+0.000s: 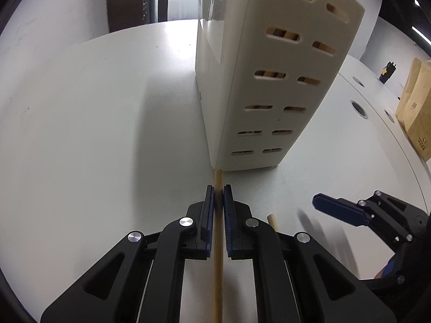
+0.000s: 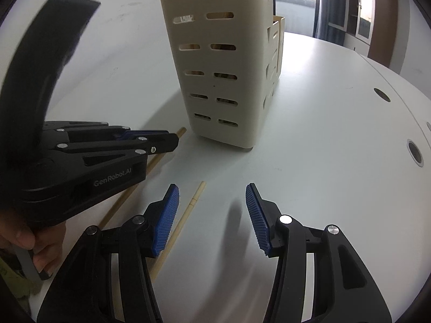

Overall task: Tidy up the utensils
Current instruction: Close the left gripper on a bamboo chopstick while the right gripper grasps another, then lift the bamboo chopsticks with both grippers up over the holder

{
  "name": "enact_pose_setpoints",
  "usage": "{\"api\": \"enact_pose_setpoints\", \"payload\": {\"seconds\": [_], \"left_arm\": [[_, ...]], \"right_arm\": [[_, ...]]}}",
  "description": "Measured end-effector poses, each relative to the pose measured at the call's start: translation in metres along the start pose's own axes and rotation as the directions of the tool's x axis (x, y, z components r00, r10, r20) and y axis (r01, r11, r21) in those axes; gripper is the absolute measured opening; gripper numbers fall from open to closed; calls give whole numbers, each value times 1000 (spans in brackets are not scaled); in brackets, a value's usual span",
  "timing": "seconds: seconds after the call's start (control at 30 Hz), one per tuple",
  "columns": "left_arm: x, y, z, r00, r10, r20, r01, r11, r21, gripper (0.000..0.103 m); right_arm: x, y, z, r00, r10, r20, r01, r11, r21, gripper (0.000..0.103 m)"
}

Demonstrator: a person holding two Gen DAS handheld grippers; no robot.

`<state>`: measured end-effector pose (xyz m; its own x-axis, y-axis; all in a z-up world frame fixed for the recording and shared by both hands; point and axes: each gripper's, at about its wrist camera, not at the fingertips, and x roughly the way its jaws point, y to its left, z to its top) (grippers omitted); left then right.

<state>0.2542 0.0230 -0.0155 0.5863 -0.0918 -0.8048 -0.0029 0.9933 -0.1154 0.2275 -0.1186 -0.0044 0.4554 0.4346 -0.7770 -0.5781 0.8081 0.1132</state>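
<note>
A cream slotted utensil holder [image 1: 269, 80] stands upright on the white table, also in the right wrist view [image 2: 223, 67]. My left gripper [image 1: 218, 196] is shut on a wooden chopstick [image 1: 218, 269] whose tip points at the holder's base; this chopstick shows in the right wrist view [image 2: 121, 202] under the left gripper [image 2: 164, 140]. A second chopstick [image 2: 188, 210] lies on the table beside it, its end visible in the left wrist view [image 1: 272, 220]. My right gripper [image 2: 210, 215] is open and empty above the table, right of the second chopstick; it shows in the left wrist view [image 1: 339, 210].
The white table [image 2: 323, 148] has round cable holes [image 2: 414, 152] on the right. Brown paper bags [image 1: 417, 107] stand at the far right in the left wrist view. Wooden utensils show through the holder's slots.
</note>
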Motion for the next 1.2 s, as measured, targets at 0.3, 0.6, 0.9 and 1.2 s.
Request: {"api": "enact_pose_setpoints", "payload": {"seconds": [0.3, 0.6, 0.9, 1.2], "left_arm": [[-32, 9, 11, 998, -4, 71, 6, 1000, -30, 7], [-62, 10, 20, 990, -20, 137, 24, 999, -31, 7], [-88, 10, 21, 981, -38, 189, 43, 999, -22, 7], [-134, -11, 23, 955, -67, 290, 63, 998, 23, 7]], "right_arm": [[12, 16, -1, 998, -43, -53, 42, 999, -18, 36], [8, 13, -4, 998, 0, -57, 1, 1000, 28, 6], [-34, 2, 6, 995, 53, 91, -60, 995, 80, 5], [-86, -3, 10, 969, 60, 239, -79, 994, 70, 5]]}}
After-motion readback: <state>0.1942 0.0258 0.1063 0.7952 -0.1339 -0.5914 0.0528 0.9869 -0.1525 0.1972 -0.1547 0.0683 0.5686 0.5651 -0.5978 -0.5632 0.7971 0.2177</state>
